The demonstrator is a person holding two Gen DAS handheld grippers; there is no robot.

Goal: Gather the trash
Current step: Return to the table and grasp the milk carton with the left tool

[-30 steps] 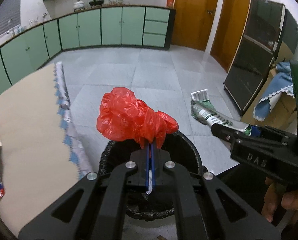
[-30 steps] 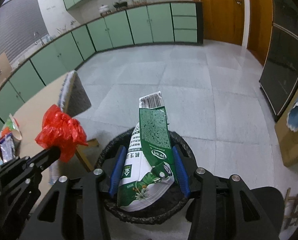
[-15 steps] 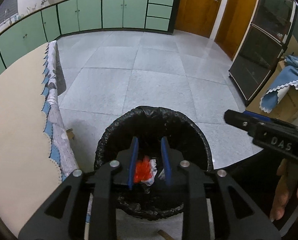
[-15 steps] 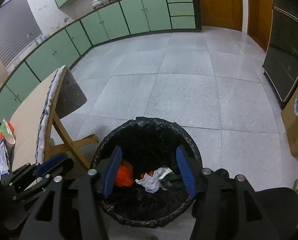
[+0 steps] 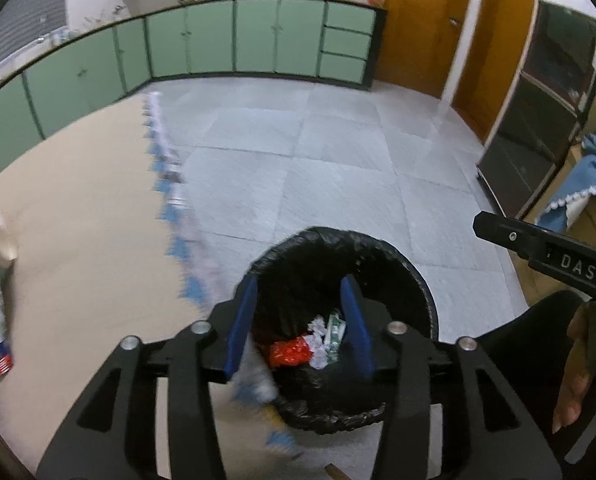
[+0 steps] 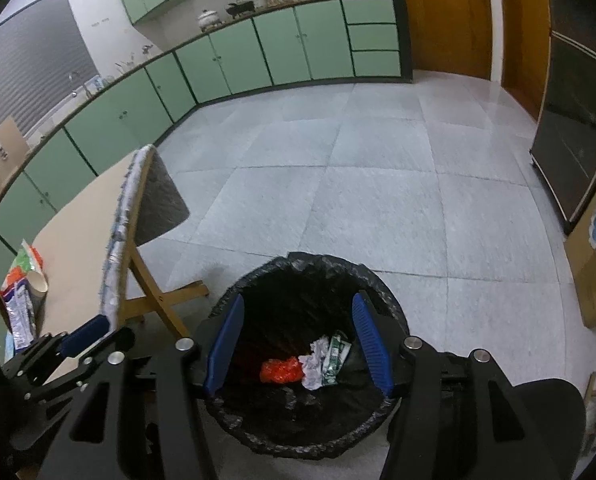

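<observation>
Both claws now hang empty over the round black-lined trash bin [image 6: 309,360]: the left claw [image 5: 298,320] is opening, the right claw [image 6: 298,344] stands apart. The crumpled red plastic bag [image 6: 281,370] and green-white packet [image 6: 335,358], held a second ago, lie inside; more wrappers [image 6: 20,300] wait on the beige desk [image 6: 82,248].

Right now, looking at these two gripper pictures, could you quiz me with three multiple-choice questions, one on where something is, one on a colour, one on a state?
1. Where does the red plastic bag lie?
A. on the table
B. inside the bin
C. on the floor tiles

2. What colour is the liner of the bin?
A. black
B. white
C. blue

3. What is between the fingers of the right gripper?
A. a green carton
B. a paper cup
C. nothing

Answers:
1 B, the red bag sits at the bin's bottom beside crumpled white paper and a green carton.
2 A, the liner folded over the rim is black.
3 C, the blue pads stand apart over the bin with only the dropped trash far below.
</observation>
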